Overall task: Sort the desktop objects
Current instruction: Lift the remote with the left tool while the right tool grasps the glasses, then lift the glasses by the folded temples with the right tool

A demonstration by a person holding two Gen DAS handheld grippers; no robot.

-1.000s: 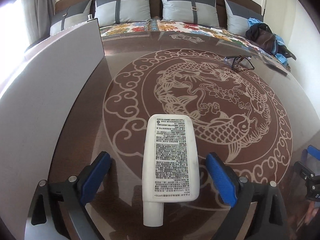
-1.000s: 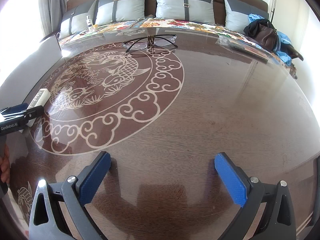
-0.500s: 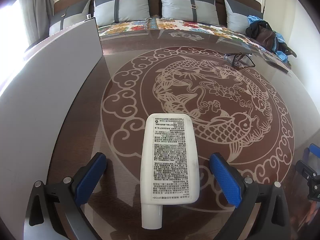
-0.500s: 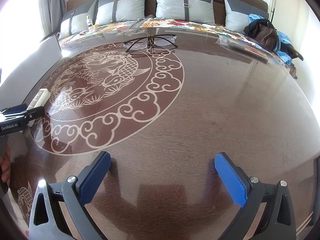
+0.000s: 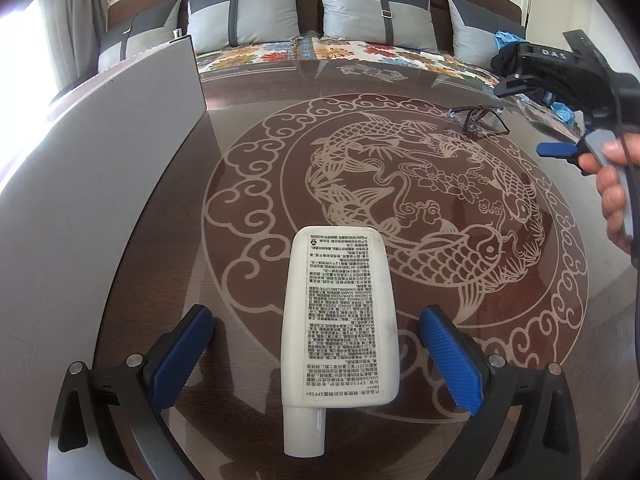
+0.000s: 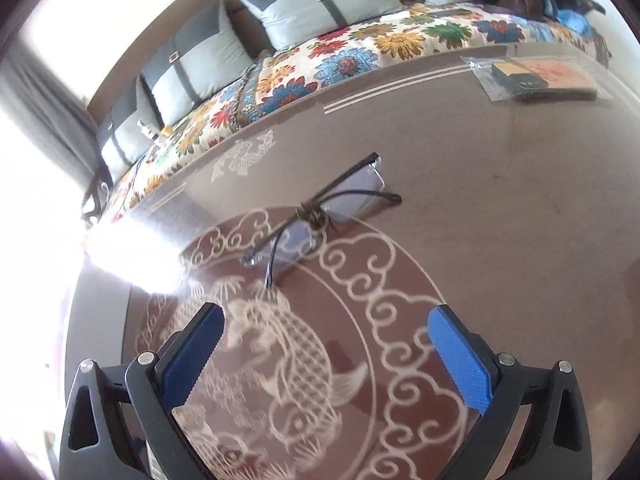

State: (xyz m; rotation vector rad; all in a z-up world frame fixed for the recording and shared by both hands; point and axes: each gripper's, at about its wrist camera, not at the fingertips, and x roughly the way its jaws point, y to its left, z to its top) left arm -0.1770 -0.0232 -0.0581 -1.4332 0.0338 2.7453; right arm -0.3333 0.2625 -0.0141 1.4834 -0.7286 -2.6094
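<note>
White sunscreen tube (image 5: 340,320) flat on the glass-topped table (image 5: 248,128), cap toward the camera, between the wide-spread fingers of the left gripper (image 5: 316,360), untouched. Beyond the tube, eyeglasses (image 6: 316,212) on the carp medallion's rim (lenses down, arms folded). Right gripper (image 6: 324,360) gaping wide near the eyeglasses, empty. Past the eyeglasses, a clear bag (image 6: 536,76) at the table edge, a floral bedspread (image 6: 360,56) behind.

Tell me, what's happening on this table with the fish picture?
A person is tidying it with two handheld grippers. The left gripper is open around a white tube lying flat, not squeezing it. The right gripper, also open, points toward the eyeglasses near the fish picture's edge.
</note>
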